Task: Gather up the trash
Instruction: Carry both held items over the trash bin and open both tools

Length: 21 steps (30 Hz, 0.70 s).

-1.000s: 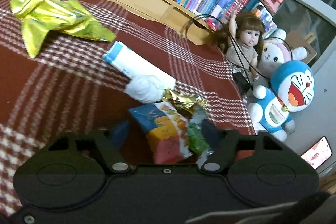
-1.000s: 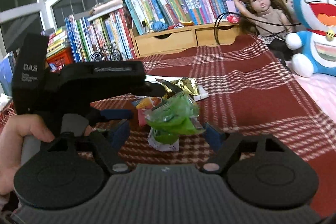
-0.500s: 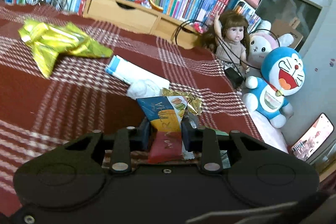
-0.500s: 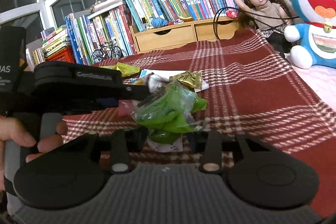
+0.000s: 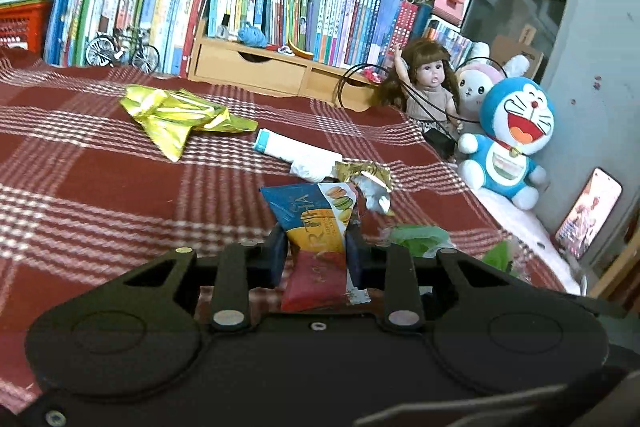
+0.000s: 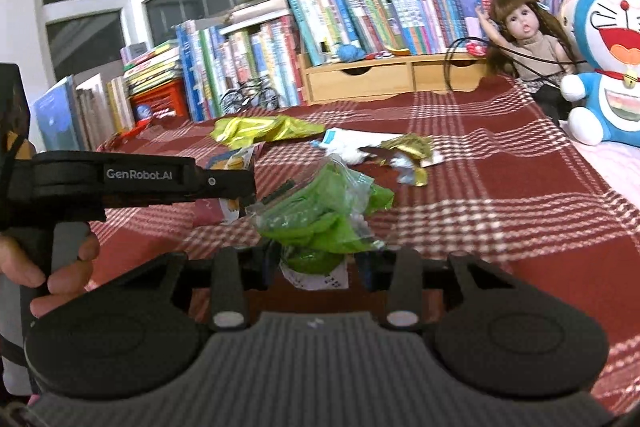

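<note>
Table (image 5: 100,179) under a red and white plaid cloth (image 6: 500,187). Landmark: white tube (image 5: 294,149), lying flat mid-cloth. Crumpled yellow-green foil bag (image 5: 180,113) left of the tube, near it. White tissue wad (image 5: 310,169) touching the tube's near end. Gold foil wrapper (image 5: 366,175) just right of the tissue, near side of the tube. Behind the tube at the far edge: wooden drawer unit (image 5: 256,69). Model bicycle (image 5: 122,51) far left behind the tube. Doll (image 5: 430,89) and blue plush cat (image 5: 510,143) right of the tube.

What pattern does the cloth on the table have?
Dark red cloth with white checked stripes, clearest in the left wrist view.
</note>
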{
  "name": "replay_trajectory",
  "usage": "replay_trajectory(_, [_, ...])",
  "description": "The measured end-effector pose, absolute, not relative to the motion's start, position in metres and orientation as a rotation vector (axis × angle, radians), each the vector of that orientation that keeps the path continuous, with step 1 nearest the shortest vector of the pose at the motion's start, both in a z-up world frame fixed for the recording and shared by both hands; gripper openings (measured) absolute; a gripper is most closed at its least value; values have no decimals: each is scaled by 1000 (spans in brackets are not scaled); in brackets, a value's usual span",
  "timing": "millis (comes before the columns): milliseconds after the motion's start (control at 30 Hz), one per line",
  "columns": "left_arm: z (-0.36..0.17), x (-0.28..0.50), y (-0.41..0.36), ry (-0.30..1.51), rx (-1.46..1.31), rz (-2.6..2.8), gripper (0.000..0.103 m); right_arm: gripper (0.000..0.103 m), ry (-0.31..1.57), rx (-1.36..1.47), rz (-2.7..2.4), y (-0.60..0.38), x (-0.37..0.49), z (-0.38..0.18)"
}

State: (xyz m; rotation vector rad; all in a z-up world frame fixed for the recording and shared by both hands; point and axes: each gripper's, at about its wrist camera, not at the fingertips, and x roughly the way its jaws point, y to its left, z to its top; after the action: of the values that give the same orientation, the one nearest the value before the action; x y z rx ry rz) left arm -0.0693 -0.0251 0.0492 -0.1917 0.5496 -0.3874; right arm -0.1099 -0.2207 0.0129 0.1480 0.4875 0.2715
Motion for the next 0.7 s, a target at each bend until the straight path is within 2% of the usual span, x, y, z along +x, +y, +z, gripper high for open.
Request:
replay_trajectory(467, [38,-176,25,526,-147,-369,29,44,520,131,356,-180,-180,1])
replay_trajectory(700, [13,-222,51,613,-121,-331,29,44,582,146,390,-167,-215,-21])
